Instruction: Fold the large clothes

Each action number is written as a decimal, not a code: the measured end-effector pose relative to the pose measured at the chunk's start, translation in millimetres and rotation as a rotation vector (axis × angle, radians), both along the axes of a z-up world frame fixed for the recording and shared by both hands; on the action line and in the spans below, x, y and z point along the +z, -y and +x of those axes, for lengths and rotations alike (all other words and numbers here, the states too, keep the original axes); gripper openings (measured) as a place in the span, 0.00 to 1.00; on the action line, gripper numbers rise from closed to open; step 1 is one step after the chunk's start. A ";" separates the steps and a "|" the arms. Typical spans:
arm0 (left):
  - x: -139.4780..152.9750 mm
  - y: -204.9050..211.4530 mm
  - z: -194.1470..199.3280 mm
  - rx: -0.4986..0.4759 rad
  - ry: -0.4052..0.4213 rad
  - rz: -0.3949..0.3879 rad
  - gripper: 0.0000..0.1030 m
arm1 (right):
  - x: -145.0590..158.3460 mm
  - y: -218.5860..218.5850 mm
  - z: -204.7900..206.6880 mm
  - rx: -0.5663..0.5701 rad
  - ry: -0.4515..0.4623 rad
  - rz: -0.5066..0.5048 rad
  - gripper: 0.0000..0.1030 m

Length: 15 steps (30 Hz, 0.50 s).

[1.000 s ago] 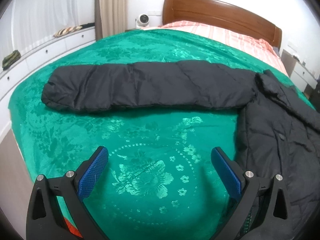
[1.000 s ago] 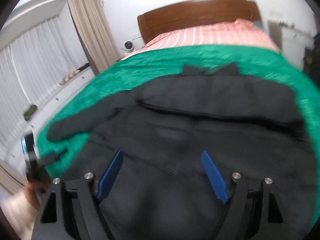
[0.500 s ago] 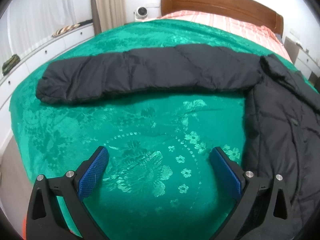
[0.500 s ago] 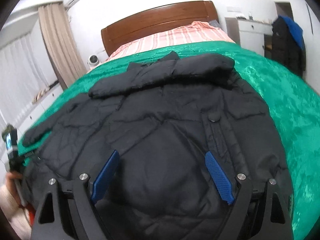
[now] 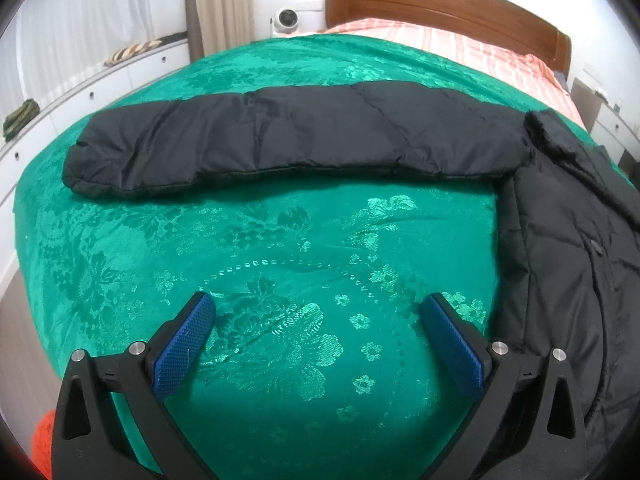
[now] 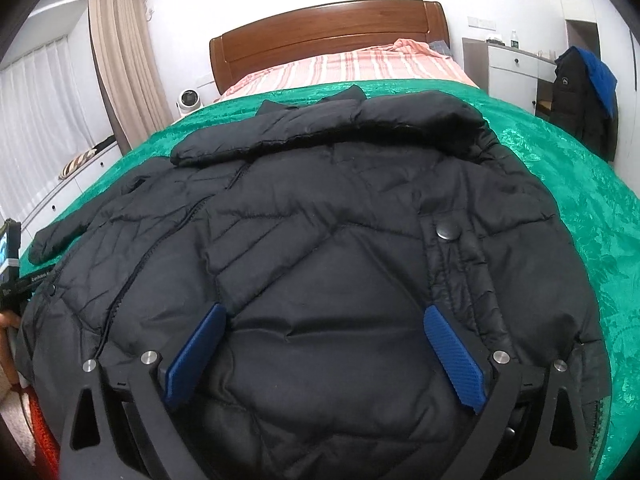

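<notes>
Since the earlier frames both grippers have advanced up the bed, the sleeve now sitting lower and nearer in the left view. Black jacket (image 6: 340,248) lies flat, front up, on the green bedspread (image 5: 280,272), collar toward the headboard (image 6: 332,32), one sleeve (image 5: 288,136) stretched straight out sideways, evidently laid so for folding inward. Left gripper (image 5: 320,320) hovers low over bare bedspread, short of the sleeve, fingers spread wide and holding nothing. Right gripper (image 6: 324,328) is poised above the jacket's lower front, pointing toward the headboard, fingers likewise apart and empty.
</notes>
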State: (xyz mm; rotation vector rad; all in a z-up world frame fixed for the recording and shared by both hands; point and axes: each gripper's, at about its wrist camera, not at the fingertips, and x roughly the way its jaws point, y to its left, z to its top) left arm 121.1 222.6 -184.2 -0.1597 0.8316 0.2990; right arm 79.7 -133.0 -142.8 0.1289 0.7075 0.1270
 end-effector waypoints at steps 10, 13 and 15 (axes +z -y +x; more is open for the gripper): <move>0.1 -0.3 1.0 0.001 0.001 0.001 1.00 | -2.8 -5.8 -0.4 0.004 0.002 -0.029 0.99; 0.2 -0.4 0.4 0.002 0.002 0.002 1.00 | -3.3 -7.1 -0.9 0.005 0.001 -0.035 0.99; 0.2 -0.4 0.4 0.002 0.002 0.002 1.00 | -3.5 -7.4 -1.0 0.005 0.001 -0.037 0.99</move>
